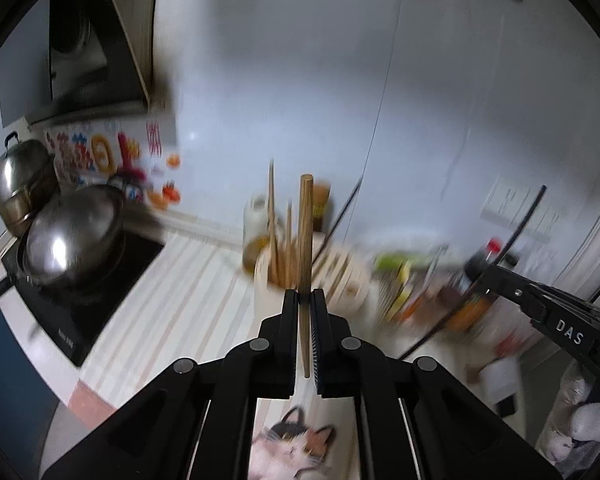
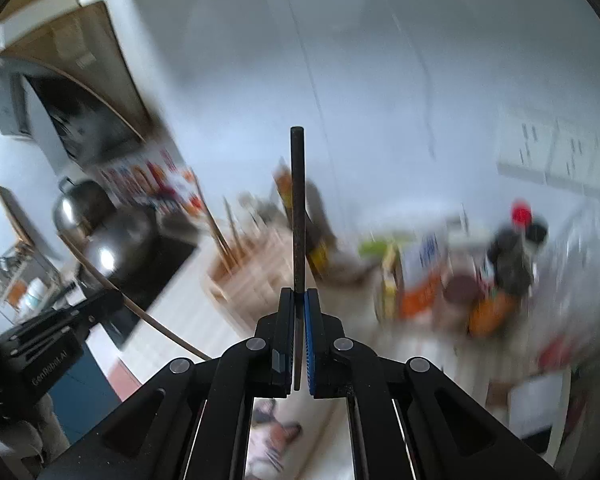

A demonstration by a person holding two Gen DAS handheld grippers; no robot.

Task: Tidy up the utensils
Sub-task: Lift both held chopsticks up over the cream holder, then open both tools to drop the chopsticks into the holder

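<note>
On our left, the left gripper (image 1: 305,295) is clamped on a wooden chopstick (image 1: 306,236), its long axis standing up through the jaws. The utensil holder (image 1: 270,280), with more chopsticks upright in it, sits just past those fingertips and below them, so we judge this hand the nearer for a drop-in. To the right, the right gripper (image 2: 299,295) is clamped on a dark chopstick (image 2: 298,200), likewise standing on end. From that side the holder lies ahead and to the left, so that stick must travel leftward and tip downward before it can enter.
</note>
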